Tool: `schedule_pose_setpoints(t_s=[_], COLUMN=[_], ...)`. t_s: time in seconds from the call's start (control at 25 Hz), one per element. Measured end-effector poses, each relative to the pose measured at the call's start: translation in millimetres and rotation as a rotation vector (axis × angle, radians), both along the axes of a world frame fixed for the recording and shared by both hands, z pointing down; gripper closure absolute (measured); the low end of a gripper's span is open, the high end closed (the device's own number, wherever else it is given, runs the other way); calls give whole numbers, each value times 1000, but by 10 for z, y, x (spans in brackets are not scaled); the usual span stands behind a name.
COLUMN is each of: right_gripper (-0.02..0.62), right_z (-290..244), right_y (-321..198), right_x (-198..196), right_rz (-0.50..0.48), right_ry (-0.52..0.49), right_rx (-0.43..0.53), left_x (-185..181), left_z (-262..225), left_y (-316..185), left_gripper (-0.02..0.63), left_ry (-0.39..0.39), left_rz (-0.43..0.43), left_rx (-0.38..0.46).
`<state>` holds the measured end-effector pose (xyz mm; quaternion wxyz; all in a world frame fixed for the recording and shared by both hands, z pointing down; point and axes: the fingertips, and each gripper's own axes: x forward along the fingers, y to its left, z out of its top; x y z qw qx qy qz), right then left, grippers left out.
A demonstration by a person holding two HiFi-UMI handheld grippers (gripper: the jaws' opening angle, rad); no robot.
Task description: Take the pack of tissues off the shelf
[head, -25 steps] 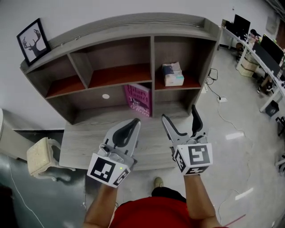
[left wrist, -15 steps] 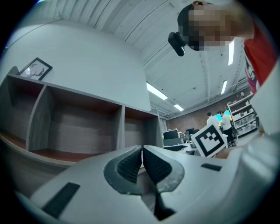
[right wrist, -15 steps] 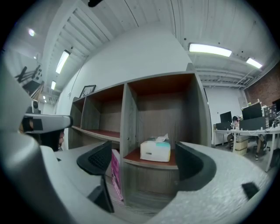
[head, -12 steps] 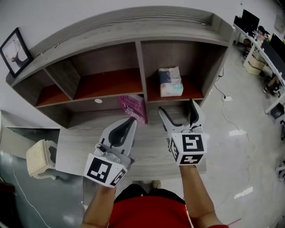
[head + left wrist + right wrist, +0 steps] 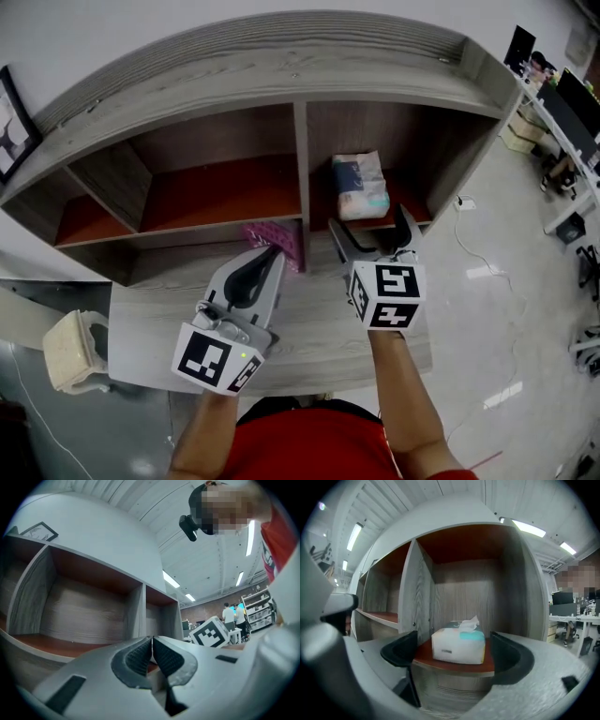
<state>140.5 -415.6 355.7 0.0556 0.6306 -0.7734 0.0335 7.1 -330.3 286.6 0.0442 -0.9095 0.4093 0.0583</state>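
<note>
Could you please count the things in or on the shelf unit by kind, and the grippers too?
Pack of tissues: 1
Pink book: 1
Framed picture: 1
Grippers: 2 (left gripper shut and empty; right gripper with jaws opening, nothing gripped)
Total: 5

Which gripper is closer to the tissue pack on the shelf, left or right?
Right. The right gripper is just in front of the tissue pack, jaws opening, not touching it. The left gripper, shut, is farther left, by the pink book.
</note>
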Motion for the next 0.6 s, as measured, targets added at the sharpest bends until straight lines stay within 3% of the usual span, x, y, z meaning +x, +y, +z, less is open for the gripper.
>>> schedule_pose_setpoints(t_s=[0.6], right_gripper=[118], right_z=[243], right_y=[-496], right_x=[48], right_rz=[121], right_ry=[53], right_rx=[-100], left_x=[-204], left_z=[66], left_y=[-295], left_gripper=[595], left_ry=[8], left_rz=[64], left_rx=[-11])
